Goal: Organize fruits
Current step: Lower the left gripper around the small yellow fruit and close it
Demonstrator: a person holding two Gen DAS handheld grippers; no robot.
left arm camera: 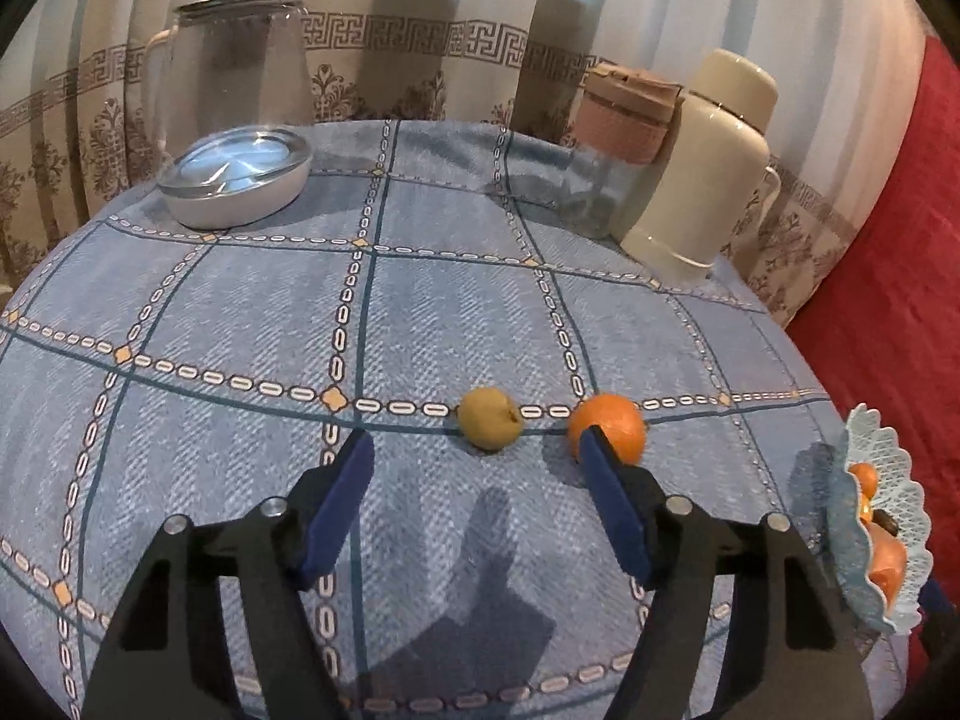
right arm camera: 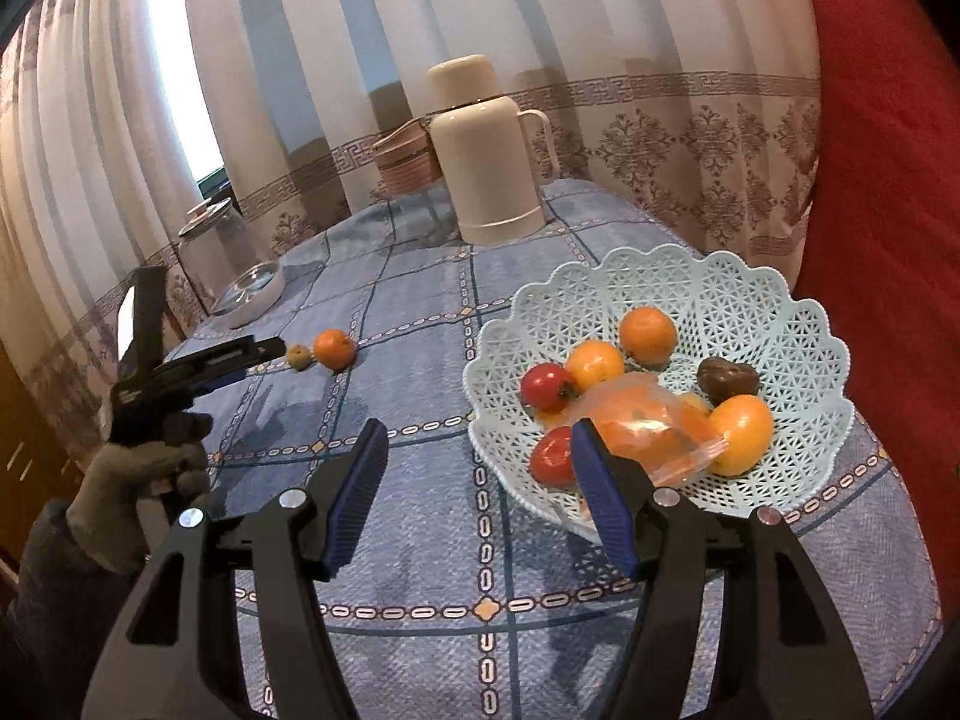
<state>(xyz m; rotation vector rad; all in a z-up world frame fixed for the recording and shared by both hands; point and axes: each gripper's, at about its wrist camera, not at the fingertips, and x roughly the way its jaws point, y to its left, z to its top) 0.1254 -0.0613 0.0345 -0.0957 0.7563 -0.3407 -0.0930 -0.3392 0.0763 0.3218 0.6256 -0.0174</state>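
A small yellow-green fruit and an orange lie side by side on the blue checked tablecloth; both also show in the right wrist view, the fruit and the orange. My left gripper is open and empty, just short of them, its right finger tip in front of the orange. A pale blue lattice basket holds several oranges, tomatoes, a brown fruit and a plastic bag. My right gripper is open and empty beside the basket's near left rim.
A cream thermos and a pink cup stand at the back right. A glass jar and a round white dish with a glass lid stand at the back left. A red cushion lies to the right.
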